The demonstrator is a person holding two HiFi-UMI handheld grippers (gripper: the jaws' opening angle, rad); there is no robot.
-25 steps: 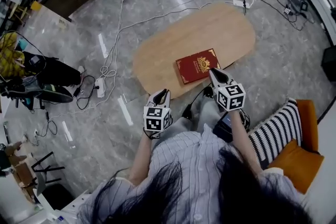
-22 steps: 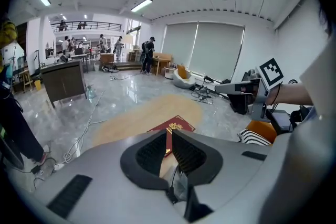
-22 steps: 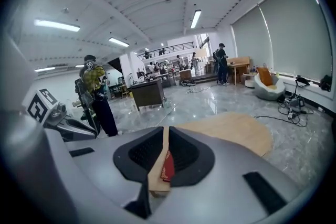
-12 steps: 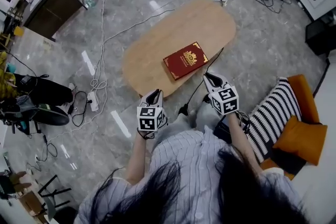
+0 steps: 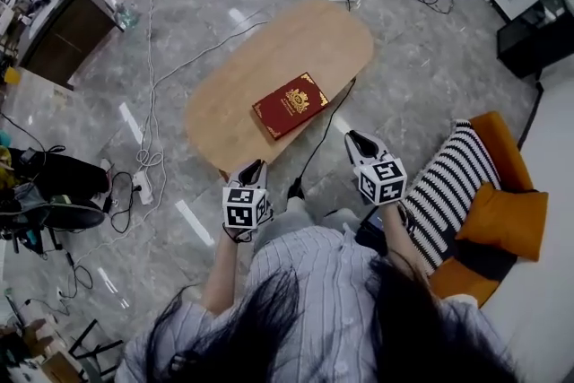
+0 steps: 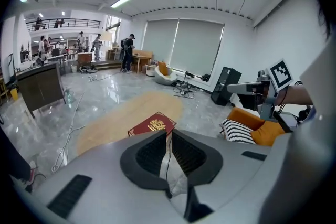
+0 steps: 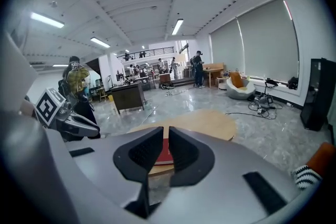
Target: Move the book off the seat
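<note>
**Book:** Book (image 5: 290, 105), red cover w/ gold emblem, is lying flat and face up on the oval wooden worktop (image 5: 224, 99). In head view its long axis is running diagonally, lower left to upper right, approx. in line w/ the worktop's own long axis. The emblem end is pointing upper right. The book is sitting close to the worktop edge on the person's side, fully supported.

**Surroundings:** A black cable (image 5: 328, 126) is running from the worktop's right edge down across the floor, passing between the book and the right claw (image 5: 354, 139). White cables and a power strip (image 5: 143, 186) are lying on the floor left of the worktop. An orange seat (image 5: 511, 215) w/ a striped cushion (image 5: 453, 188) is standing at the person's right, well apart from the book. A dark cabinet (image 5: 63, 36) is standing at upper left.

**Claws:** The left claw (image 5: 256, 168) is hovering near the worktop's near end, below-left of the book. Its jaws are all but together and gripping nothing. The right claw is hovering over the floor, right of and below the book. Its jaws are closed to a thin slit and empty. In the right gripper view the book is showing beyond that slit. Neither claw is touching the book.
</note>
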